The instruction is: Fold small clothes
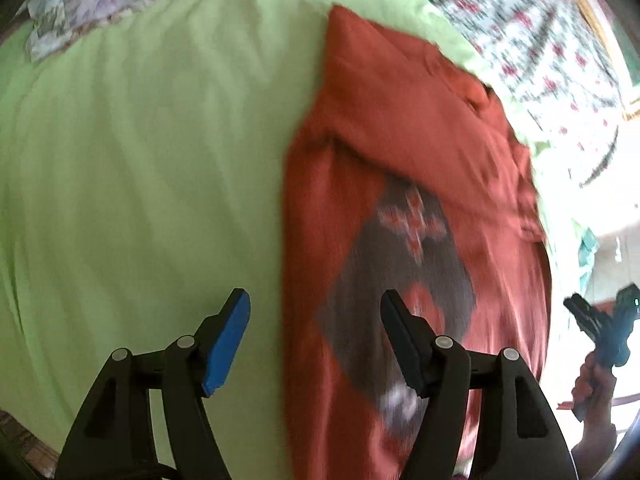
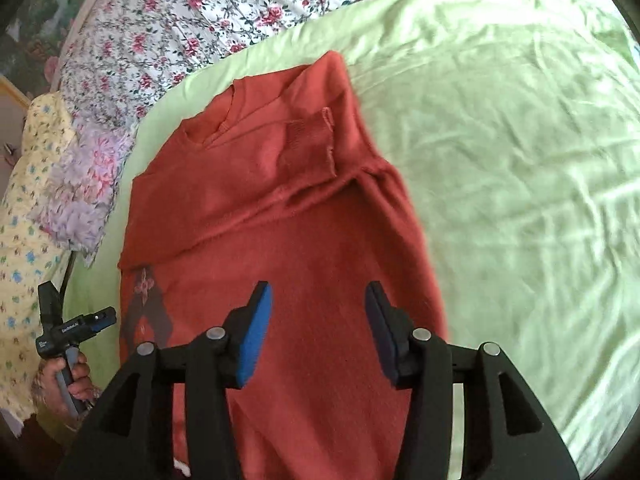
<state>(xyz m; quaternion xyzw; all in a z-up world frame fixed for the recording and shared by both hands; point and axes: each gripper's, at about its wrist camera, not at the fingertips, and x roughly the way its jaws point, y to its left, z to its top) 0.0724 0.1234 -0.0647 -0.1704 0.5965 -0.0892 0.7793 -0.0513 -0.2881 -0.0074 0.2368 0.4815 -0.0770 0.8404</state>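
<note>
A small red sweater lies on a light green sheet, with both sides folded inward and a sleeve laid across the chest. A dark print with a red cross shows on its front. My left gripper is open and empty above the sweater's left edge. My right gripper is open and empty above the sweater's lower body. The right gripper also shows at the right edge of the left wrist view; the left gripper shows at the left of the right wrist view.
A floral quilt lies beyond the green sheet. A lilac floral pillow and a yellow flowered cloth sit at the bed's left side. The green sheet spreads wide to the sweater's right.
</note>
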